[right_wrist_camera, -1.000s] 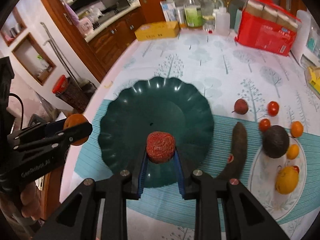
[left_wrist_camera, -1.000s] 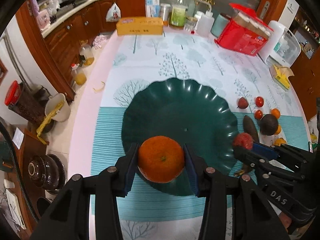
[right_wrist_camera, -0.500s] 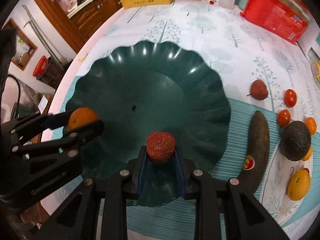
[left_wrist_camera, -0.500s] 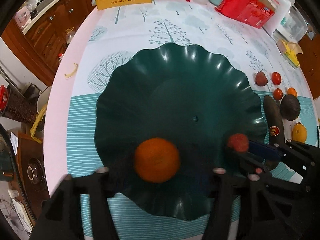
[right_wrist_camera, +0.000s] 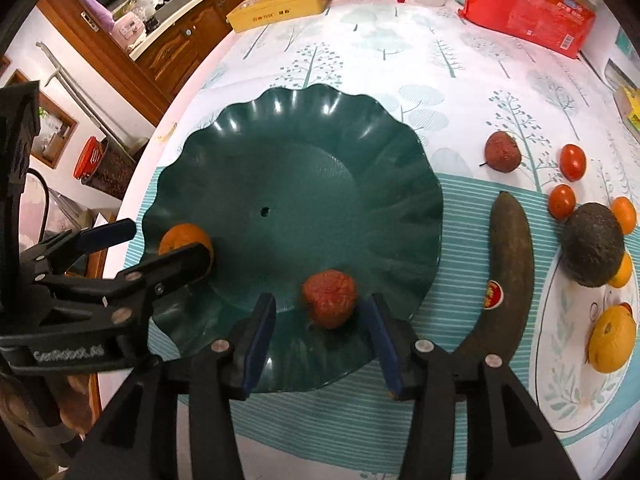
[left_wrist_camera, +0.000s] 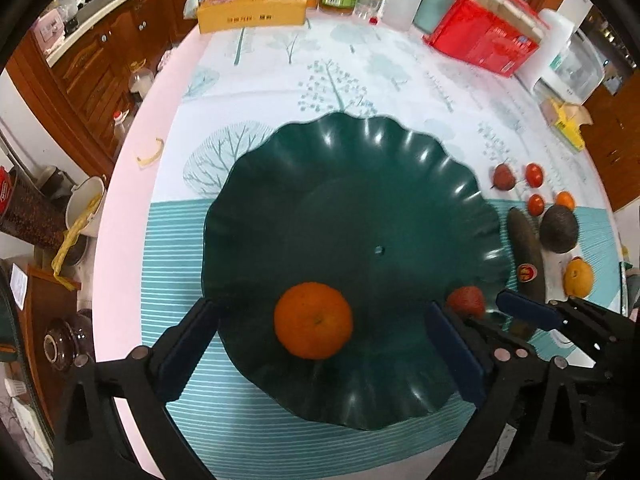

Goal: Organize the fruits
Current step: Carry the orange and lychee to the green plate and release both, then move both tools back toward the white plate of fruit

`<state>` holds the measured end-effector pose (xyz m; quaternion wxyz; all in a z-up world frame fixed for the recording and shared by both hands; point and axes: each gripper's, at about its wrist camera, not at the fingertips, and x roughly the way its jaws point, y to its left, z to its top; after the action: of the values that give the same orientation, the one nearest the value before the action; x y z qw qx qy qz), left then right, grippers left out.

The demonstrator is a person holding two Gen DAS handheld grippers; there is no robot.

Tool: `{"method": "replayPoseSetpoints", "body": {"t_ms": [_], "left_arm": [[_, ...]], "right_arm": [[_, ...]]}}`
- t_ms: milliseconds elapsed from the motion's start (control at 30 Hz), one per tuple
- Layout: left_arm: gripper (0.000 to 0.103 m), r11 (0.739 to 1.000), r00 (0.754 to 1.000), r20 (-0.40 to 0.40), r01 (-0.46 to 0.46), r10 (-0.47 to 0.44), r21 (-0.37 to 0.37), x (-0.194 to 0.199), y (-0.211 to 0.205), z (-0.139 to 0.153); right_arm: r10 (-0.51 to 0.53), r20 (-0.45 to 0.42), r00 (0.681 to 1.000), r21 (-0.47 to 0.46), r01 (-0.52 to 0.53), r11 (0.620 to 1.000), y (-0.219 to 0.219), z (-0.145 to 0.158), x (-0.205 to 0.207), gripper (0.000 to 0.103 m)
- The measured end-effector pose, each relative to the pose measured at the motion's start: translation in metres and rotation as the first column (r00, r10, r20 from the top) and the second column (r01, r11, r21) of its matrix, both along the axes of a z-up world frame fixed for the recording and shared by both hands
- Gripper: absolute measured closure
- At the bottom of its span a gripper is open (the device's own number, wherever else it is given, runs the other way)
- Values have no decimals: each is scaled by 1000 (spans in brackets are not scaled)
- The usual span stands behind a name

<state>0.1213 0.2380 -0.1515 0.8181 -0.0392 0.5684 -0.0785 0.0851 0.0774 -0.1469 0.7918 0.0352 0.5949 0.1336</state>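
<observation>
Resting on the near left of the green plate (left_wrist_camera: 400,160), the orange (left_wrist_camera: 313,321) sits between the wide-spread jaws of the left gripper (left_wrist_camera: 320,340), touched by neither pad. To its right, the red lychee (right_wrist_camera: 329,298) lies on the plate's near edge, the right gripper (right_wrist_camera: 320,334) parted around it with a gap on both sides. Beyond the plate's right rim lie a dark banana (right_wrist_camera: 510,264), another lychee (right_wrist_camera: 502,152), two tomatoes (right_wrist_camera: 572,162), an avocado (right_wrist_camera: 593,250) and a yellow fruit (right_wrist_camera: 611,338).
</observation>
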Motion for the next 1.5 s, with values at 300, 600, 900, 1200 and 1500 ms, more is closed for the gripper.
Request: {"method": "replayPoseSetpoints", "body": {"t_ms": [300, 600, 900, 1200, 1500], "left_arm": [[1, 999, 987, 160, 19, -14, -27, -33, 1, 46], [1, 997, 976, 217, 20, -5, -69, -63, -4, 101], [1, 996, 949, 316, 36, -10, -77, -87, -23, 157], [1, 989, 921, 379, 129, -94, -68, -96, -91, 185], [1, 983, 917, 368, 179, -154, -35, -82, -181, 190]], "right_arm": [[-27, 85, 996, 10, 26, 1000, -4, 29, -16, 55], [-29, 172, 985, 39, 22, 999, -6, 76, -39, 55], [-29, 296, 955, 37, 18, 999, -25, 132, -75, 54], [-87, 380, 921, 45, 76, 996, -81, 166, -102, 42], [-176, 457, 872, 43, 176, 983, -180, 177, -116, 34]]}}
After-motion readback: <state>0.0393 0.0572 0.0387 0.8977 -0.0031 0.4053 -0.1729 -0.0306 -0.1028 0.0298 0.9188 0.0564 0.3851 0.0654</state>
